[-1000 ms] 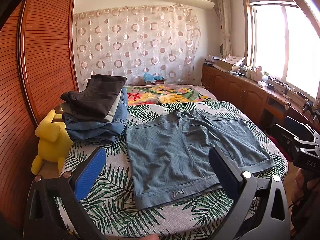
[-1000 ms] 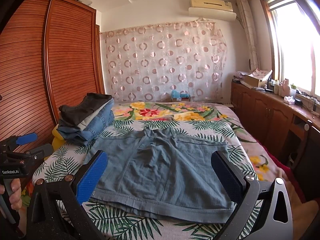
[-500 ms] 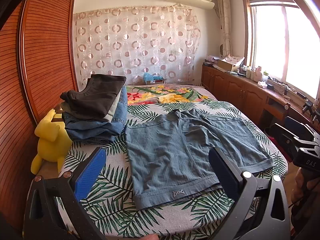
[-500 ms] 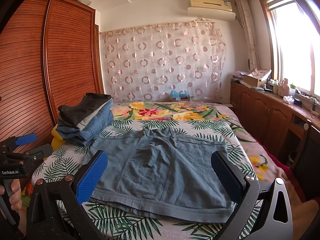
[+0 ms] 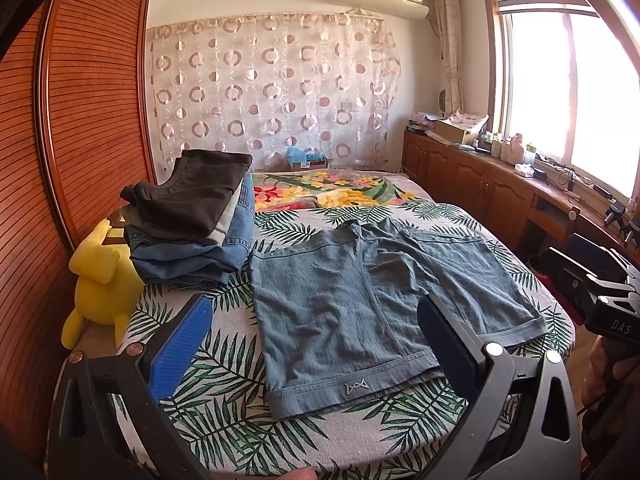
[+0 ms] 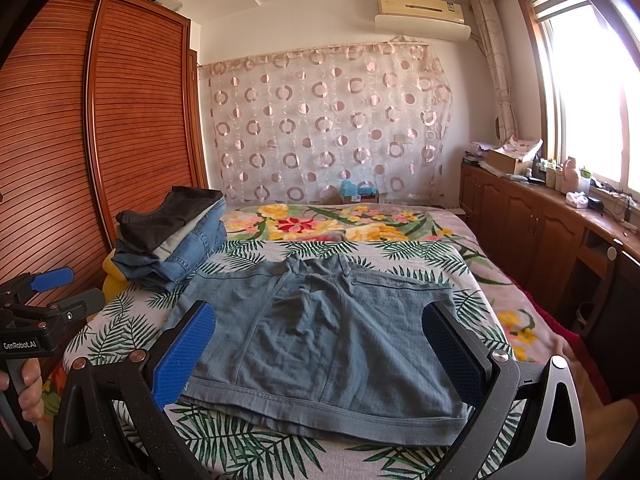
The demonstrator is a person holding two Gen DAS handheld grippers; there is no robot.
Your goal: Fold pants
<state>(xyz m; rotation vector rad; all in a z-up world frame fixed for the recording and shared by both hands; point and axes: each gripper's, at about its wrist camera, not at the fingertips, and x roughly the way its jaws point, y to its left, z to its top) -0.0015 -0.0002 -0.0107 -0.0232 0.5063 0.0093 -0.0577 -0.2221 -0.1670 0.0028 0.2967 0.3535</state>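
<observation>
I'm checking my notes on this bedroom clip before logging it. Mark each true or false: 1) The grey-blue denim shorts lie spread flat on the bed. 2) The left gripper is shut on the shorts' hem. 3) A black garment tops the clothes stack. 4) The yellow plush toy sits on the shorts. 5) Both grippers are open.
1) True: the grey-blue denim shorts lie spread flat on the leaf-print bed cover.
2) False: the left gripper is open, holding nothing.
3) True: a black garment tops the folded clothes stack.
4) False: the yellow plush toy sits beside the stack, apart from the shorts.
5) True: the right gripper is open too.
</observation>
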